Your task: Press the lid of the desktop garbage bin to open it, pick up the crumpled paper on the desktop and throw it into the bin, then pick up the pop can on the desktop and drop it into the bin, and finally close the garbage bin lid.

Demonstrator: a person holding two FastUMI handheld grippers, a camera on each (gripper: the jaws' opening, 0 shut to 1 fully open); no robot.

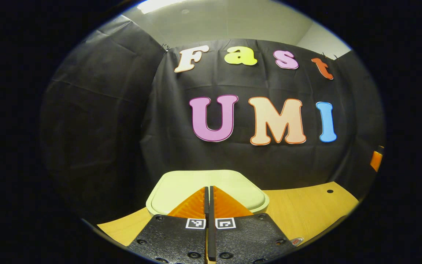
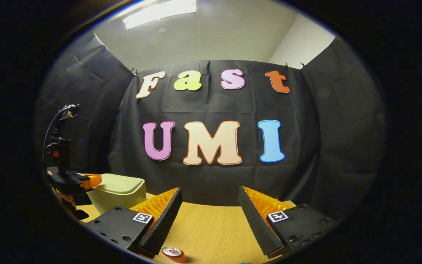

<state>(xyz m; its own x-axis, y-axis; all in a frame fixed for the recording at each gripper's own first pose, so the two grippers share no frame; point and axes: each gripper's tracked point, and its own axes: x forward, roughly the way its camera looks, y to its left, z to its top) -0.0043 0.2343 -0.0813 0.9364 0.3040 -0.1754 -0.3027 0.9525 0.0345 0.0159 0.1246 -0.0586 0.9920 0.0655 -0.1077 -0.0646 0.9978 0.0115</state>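
Note:
The pale green garbage bin (image 1: 181, 190) stands on the wooden table with its lid down, right in front of my left gripper (image 1: 208, 189). That gripper is shut with nothing between its fingers, and its tips lie over the front of the lid; I cannot tell whether they touch it. In the right gripper view the bin (image 2: 121, 189) is at the left, with the left gripper (image 2: 93, 180) and the hand holding it at its near side. My right gripper (image 2: 209, 189) is open and empty above the table. The pop can's red top (image 2: 171, 252) peeks out below its left finger.
The wooden table (image 2: 211, 227) stretches ahead to the black cloth wall. A small dark hole (image 1: 329, 191) marks the table's far right in the left gripper view. A red rim of the can (image 1: 297, 241) shows at the lower right there.

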